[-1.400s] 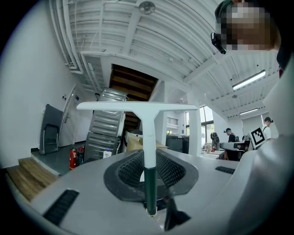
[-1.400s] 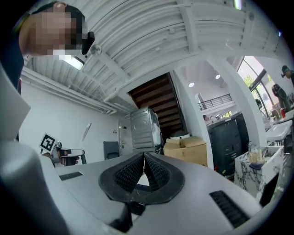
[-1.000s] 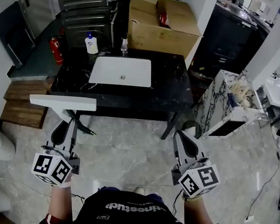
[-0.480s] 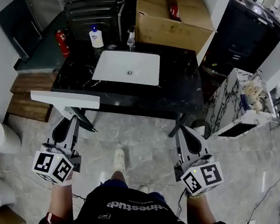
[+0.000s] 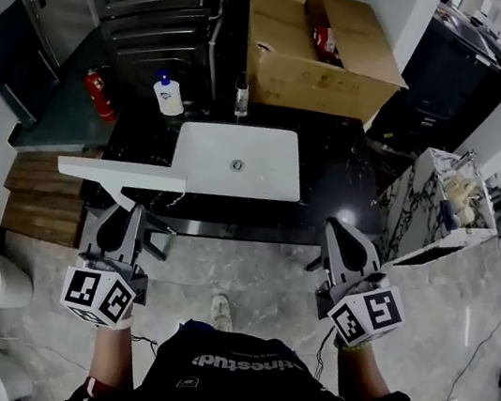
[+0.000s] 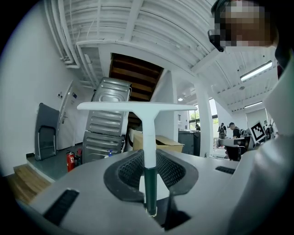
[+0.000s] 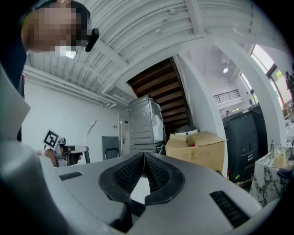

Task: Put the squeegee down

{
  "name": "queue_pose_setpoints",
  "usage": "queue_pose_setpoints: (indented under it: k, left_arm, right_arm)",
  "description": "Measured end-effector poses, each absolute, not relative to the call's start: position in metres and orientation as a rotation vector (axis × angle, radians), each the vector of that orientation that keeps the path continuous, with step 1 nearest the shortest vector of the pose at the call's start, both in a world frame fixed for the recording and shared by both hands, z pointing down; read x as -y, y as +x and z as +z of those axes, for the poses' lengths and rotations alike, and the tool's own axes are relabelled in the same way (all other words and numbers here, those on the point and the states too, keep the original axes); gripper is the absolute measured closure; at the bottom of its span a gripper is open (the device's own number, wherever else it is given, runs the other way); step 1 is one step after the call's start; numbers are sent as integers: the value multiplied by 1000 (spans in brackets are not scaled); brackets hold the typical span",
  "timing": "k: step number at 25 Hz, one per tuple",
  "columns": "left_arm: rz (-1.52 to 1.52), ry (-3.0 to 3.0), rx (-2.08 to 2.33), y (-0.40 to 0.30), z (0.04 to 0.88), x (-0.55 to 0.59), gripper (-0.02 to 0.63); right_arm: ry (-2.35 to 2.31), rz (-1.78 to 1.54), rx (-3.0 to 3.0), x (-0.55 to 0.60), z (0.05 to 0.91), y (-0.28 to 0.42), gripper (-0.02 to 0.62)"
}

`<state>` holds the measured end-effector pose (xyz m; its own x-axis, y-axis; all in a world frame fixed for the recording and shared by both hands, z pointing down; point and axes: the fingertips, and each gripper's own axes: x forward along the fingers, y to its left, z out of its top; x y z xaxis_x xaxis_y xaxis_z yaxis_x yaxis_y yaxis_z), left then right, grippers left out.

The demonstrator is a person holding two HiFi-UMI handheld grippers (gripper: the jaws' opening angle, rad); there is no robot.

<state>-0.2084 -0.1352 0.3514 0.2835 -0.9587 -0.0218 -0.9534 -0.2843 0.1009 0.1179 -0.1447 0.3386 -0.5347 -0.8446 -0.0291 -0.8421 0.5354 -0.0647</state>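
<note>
In the head view the person stands at the near side of a black counter [image 5: 340, 177] with a white sink [image 5: 238, 159] set into it. A soap bottle [image 5: 168, 95] and a tap [image 5: 242, 100] stand at its far edge, with a cardboard box [image 5: 322, 55] beyond. The left gripper [image 5: 128, 214] carries the squeegee [image 5: 122, 174] with its white blade crosswise, lined up with the counter's near left corner, in the air rather than resting on anything. The right gripper [image 5: 339, 231] hangs at the right, level with the counter's near edge and carrying nothing. In the left gripper view the pads are clamped on the squeegee's dark green handle, low between them. The white stem rises straight up to the flat blade, so the grip looks square and secure. In the right gripper view the jaws are pressed together with nothing between them. The step in hand seems to be bringing the tool to a resting place. The bare black strip left of the sink looks the likeliest spot, though the task names none. To do it well, I would carry the blade fully over the surface and keep it level. I would lower it until blade and handle both bear on the counter, and only then part the jaws. The squeegee should stay clear of the bottle and the tap, and must not overhang the near edge, where it could tip off.
</note>
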Motion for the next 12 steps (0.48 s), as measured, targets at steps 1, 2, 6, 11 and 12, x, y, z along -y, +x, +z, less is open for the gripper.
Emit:
queue_pose_setpoints:
  k: [1, 2, 6, 11, 12]
  left_arm:
    - [-121, 2471, 1829, -216, 349, 148, 522]
    - [-122, 2481, 1820, -223, 348, 160, 522]
    - [-136, 2476, 1796, -247, 351, 204, 522]
    - [-137, 2451, 1789, -260, 362, 238, 522]
    - [-133, 2447, 1790, -261, 363, 244, 522]
  right_arm:
    - [-1496, -51, -2699, 157, 334, 109, 555]
    - [-1507, -41, -2697, 168, 331, 102, 555]
    - [-1548, -44, -2679, 204, 325, 83, 555]
    - [-1567, -61, -2698, 235, 328, 79, 555]
    - [-1564, -62, -2698, 242, 327, 80, 555]
